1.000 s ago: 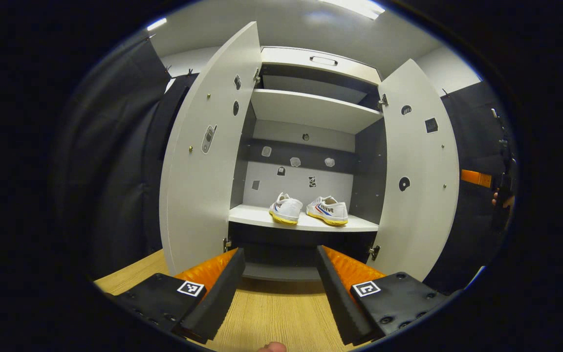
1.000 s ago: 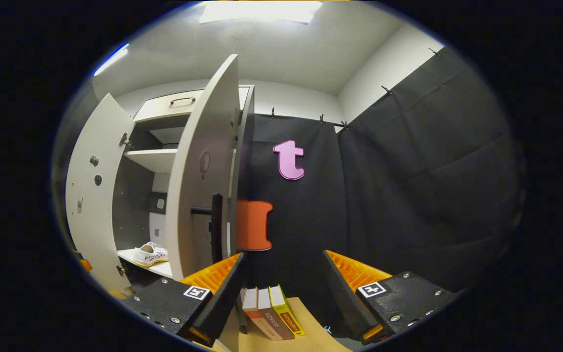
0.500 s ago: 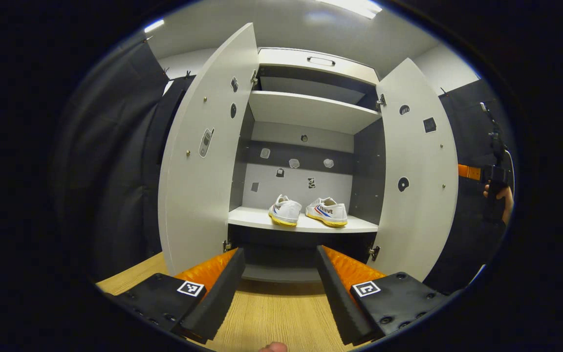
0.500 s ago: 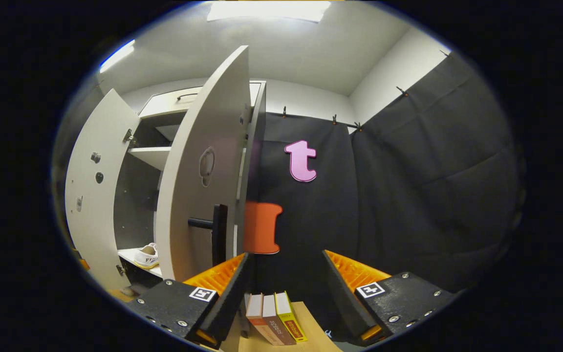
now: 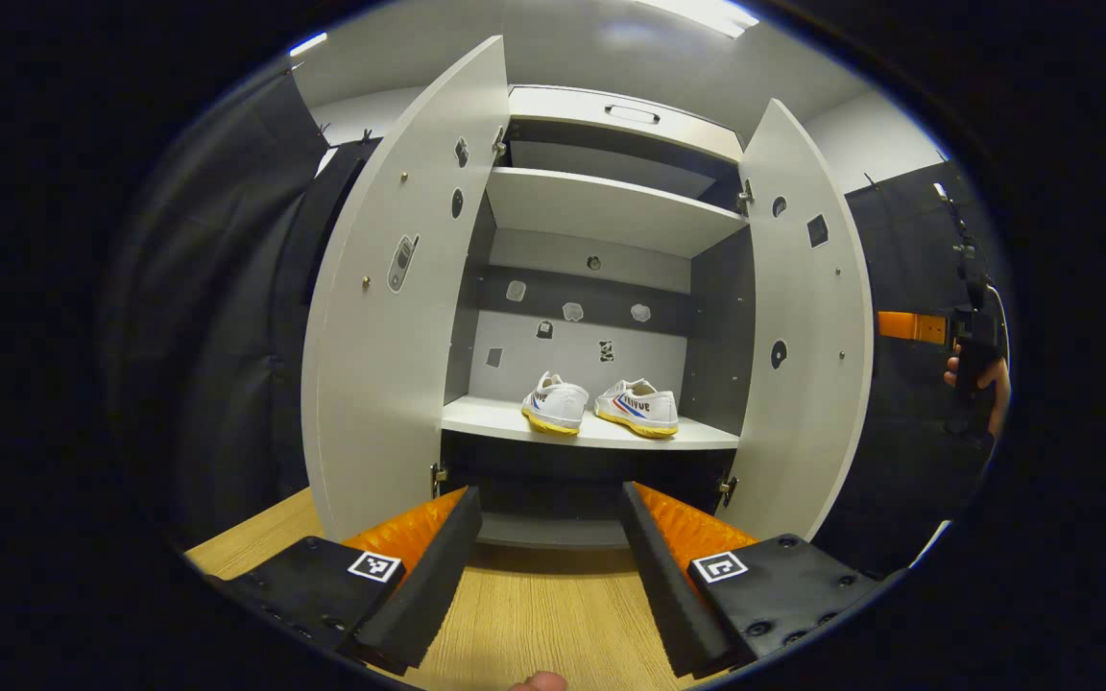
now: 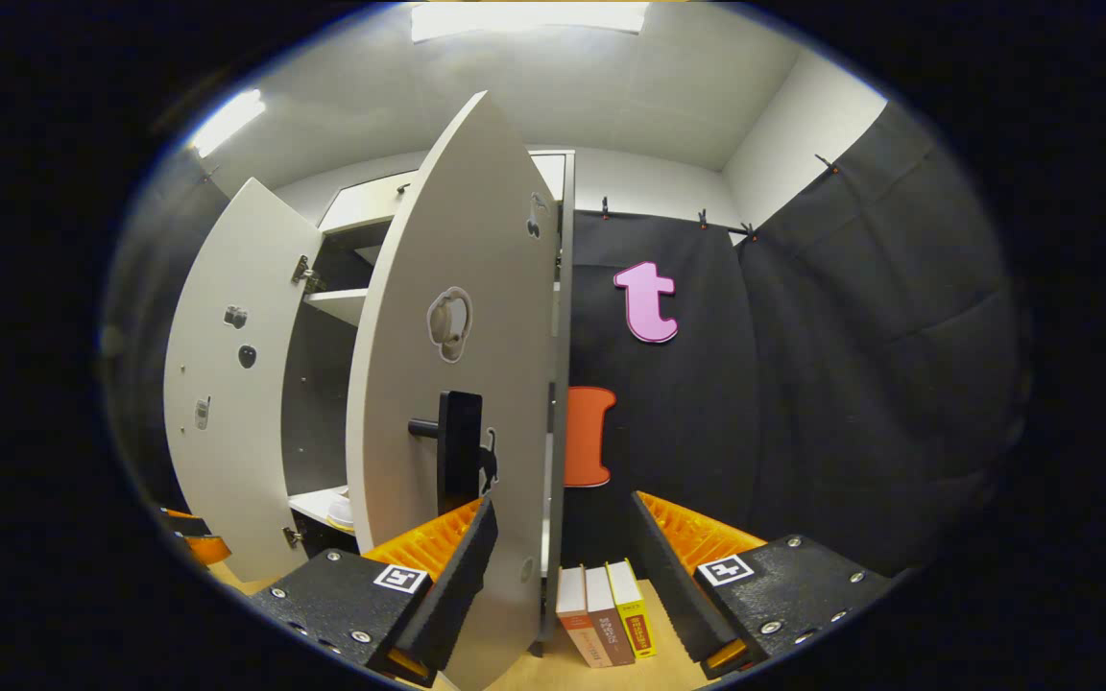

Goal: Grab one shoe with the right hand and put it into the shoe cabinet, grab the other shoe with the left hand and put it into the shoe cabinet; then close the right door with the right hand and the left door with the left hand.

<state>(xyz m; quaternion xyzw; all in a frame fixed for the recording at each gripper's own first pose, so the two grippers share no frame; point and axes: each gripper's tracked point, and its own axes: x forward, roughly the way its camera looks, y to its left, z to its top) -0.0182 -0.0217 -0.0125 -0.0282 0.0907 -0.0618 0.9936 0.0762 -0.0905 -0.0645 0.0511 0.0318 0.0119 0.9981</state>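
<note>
Both white canvas shoes with yellow soles (image 5: 599, 407) sit side by side on the lower shelf (image 5: 476, 418) of the pale grey shoe cabinet (image 5: 611, 206), long axes running front to back, heels toward the open front. The right gripper (image 6: 558, 566), jaws apart and empty, is beside the tall grey right door (image 6: 457, 365), its left finger close under the black bar handle (image 6: 457, 449). Risk: a glancing push could slip off the panel or snag the handle. The left gripper (image 5: 548, 557), jaws apart and empty, hangs over the wooden tabletop (image 5: 534, 614), well short of the left door (image 5: 390, 307).
</note>
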